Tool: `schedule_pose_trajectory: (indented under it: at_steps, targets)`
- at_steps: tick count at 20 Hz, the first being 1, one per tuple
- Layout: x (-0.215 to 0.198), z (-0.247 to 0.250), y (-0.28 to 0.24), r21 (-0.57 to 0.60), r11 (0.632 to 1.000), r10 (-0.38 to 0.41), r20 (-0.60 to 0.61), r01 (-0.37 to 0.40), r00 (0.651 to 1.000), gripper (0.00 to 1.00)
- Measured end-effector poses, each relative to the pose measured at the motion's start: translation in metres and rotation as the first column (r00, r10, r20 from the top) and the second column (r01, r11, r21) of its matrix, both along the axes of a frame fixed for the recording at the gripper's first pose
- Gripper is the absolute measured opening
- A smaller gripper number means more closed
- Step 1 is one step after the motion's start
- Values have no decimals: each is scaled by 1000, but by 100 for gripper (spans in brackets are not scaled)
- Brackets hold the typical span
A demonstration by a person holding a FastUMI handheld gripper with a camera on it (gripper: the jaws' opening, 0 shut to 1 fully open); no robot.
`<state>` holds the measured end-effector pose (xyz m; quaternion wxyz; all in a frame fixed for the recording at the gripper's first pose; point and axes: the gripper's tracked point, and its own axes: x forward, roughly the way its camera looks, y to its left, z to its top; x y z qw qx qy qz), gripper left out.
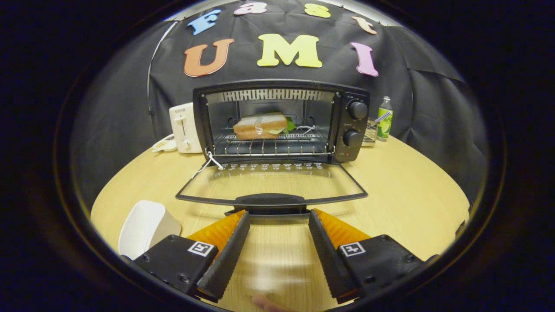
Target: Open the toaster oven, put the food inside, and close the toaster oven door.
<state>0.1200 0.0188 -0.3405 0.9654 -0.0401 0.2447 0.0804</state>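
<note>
No legible brand or label text: the pop-up toaster (pixel 185 128) has a small mark near its top and the bottle (pixel 384 118) a green label, both too small to read; fiducial squares sit on the hand-held gripper (pixel 277 213) body. Surface is a light wood worktop (pixel 403 195) w/ a rounded far edge, backed by black cloth booth wall. Toaster oven (pixel 282 121) stands at the far centre of the worktop, black, two knobs on its right panel, door (pixel 271 184) dropped fully open and lying flat toward the near side, glass pane showing the wood beneath. Sandwich (pixel 261 126) sits inside on the wire rack (pixel 271 145), approx mid-cavity. White pop-up toaster just left of the oven, touching or nearly so; bottle right of the oven, far side. A white cup-like container (pixel 145 225) lies tilted on the near left, beside the left finger. Hand-held gripper is open, fingers spread w/ nothing between them, tips just short of the door handle (pixel 269 203), which lies right ahead and centred on the gap. Sandwich well beyond the fingers, past the open door.
</note>
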Motion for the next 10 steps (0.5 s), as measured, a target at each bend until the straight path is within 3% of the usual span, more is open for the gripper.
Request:
schedule_pose_trajectory:
  at_steps: [10]
  targets:
    - [3,8,5,15,1000,-23,32,23,999,90]
